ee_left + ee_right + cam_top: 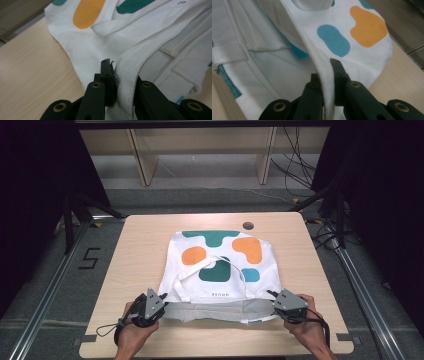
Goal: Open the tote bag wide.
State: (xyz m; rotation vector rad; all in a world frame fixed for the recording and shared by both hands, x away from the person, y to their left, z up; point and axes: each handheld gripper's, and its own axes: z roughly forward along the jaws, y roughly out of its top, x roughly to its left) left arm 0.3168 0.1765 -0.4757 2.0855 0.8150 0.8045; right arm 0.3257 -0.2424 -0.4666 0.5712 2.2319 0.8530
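Note:
A white tote bag (220,265) with orange, green and blue blobs lies flat on the wooden table (140,250), its mouth toward the near edge. My left gripper (161,301) is shut on the near left corner of the bag's upper rim. In the left gripper view, the thick white hem (125,82) is pinched between the black jaws of the left gripper (117,75). My right gripper (273,302) is shut on the near right corner of the same rim. The right gripper view shows the right gripper (325,75) squeezing the folded hem (324,72). The bag's mouth gapes slightly, showing the lining (262,62).
A white handle strap (227,265) loops across the top of the bag. A round dark grommet (248,225) sits at the table's far edge. Wooden shelving (200,150) and loose cables (300,165) lie beyond. Metal rails (50,285) flank the table.

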